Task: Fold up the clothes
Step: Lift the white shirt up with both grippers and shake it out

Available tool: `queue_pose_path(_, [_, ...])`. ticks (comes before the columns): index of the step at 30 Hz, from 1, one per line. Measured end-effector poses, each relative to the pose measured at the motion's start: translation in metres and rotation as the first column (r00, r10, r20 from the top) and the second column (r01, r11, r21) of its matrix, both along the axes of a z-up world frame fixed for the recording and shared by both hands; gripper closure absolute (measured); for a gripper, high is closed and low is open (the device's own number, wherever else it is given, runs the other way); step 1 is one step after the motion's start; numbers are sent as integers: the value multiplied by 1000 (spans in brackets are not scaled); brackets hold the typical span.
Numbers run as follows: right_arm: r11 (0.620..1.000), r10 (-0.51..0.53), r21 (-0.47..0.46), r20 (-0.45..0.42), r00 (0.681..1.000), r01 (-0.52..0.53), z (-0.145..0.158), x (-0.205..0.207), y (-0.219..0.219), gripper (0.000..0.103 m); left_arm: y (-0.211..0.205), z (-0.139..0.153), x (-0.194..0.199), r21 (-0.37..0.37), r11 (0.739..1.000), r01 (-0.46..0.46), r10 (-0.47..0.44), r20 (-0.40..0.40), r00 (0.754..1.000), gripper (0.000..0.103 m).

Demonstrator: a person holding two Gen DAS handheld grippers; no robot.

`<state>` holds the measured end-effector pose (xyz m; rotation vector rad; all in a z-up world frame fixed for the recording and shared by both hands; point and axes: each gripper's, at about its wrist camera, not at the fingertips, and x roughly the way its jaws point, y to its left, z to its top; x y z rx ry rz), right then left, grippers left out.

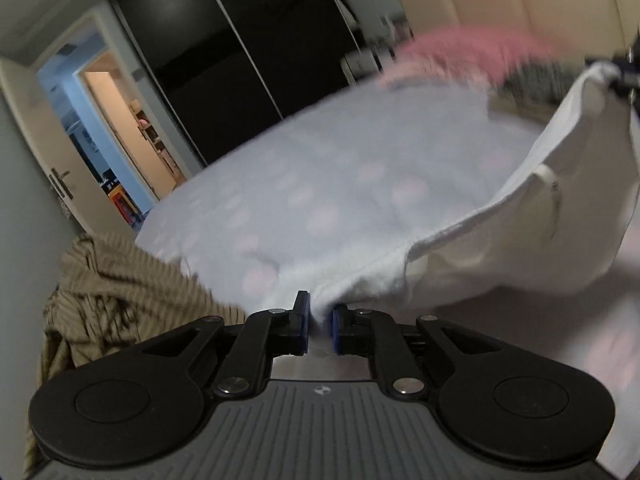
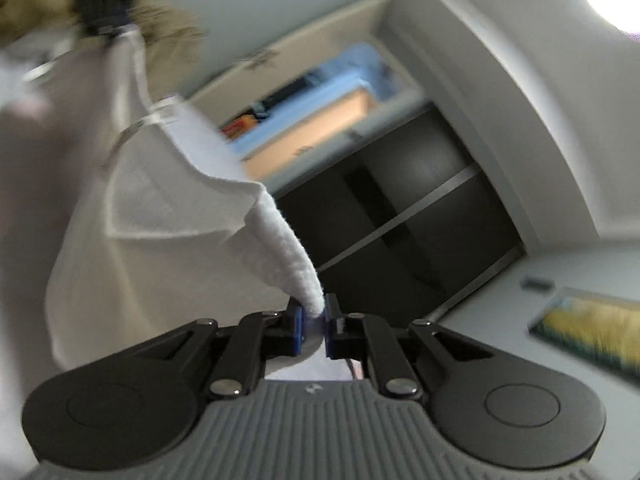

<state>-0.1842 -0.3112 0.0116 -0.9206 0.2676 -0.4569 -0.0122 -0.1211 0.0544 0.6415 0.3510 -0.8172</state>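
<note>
A white garment (image 1: 532,216) hangs stretched in the air above the bed. My left gripper (image 1: 320,326) is shut on one corner of its hem. The other gripper shows as a dark shape (image 1: 626,74) at the far right, holding the opposite end. In the right wrist view my right gripper (image 2: 314,330) is shut on a thick white edge of the same garment (image 2: 160,208), which sags away to the left. The left gripper (image 2: 104,12) appears blurred at the top left, clamped on the far end.
The bed (image 1: 320,184) has a pale sheet with pink dots. A beige ribbed garment (image 1: 108,280) lies at its left corner and a pink one (image 1: 472,54) lies near the cream headboard. Dark wardrobe doors (image 1: 240,52) and an open doorway (image 1: 116,136) stand behind.
</note>
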Motion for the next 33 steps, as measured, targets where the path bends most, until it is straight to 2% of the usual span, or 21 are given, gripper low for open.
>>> queue_pose_path(3, [996, -51, 73, 101, 994, 43, 56, 2, -17, 92, 1, 51, -7, -88, 996, 19, -18, 6, 1000, 95])
queue_pose_path(7, [993, -75, 105, 223, 972, 52, 127, -5, -26, 92, 8, 111, -24, -147, 985, 94, -95, 0, 995, 95])
queue_pose_path(10, [993, -78, 102, 245, 966, 54, 151, -9, -22, 92, 14, 135, -33, -173, 974, 148, -163, -72, 984, 95])
queue_pose_path(13, [993, -81, 100, 267, 960, 56, 174, -13, -18, 92, 17, 145, -44, -186, 962, 201, -231, -155, 960, 95])
queue_pose_path(18, [994, -85, 95, 303, 949, 59, 214, -19, -12, 92, 19, 125, -60, -188, 944, 270, -313, -258, 914, 95])
queue_pose_path(20, [994, -87, 93, 313, 946, 61, 227, -21, -9, 92, 19, 112, -59, -195, 938, 287, -337, -314, 888, 95])
queue_pose_path(22, [994, -86, 89, 295, 952, 62, 225, -21, -8, 92, 19, 99, -56, -206, 931, 301, -359, -366, 859, 93])
queue_pose_path(25, [994, -86, 91, 271, 959, 64, 223, -22, -6, 92, 18, 79, -49, -215, 928, 305, -370, -415, 831, 92])
queue_pose_path(28, [993, -83, 97, 248, 965, 61, 223, -22, -3, 92, 10, 56, -51, -191, 930, 313, -366, -443, 818, 92])
queue_pose_path(33, [996, -72, 68, 228, 971, 58, 218, -25, 3, 92, 0, 21, -61, -180, 933, 312, -360, -435, 825, 75])
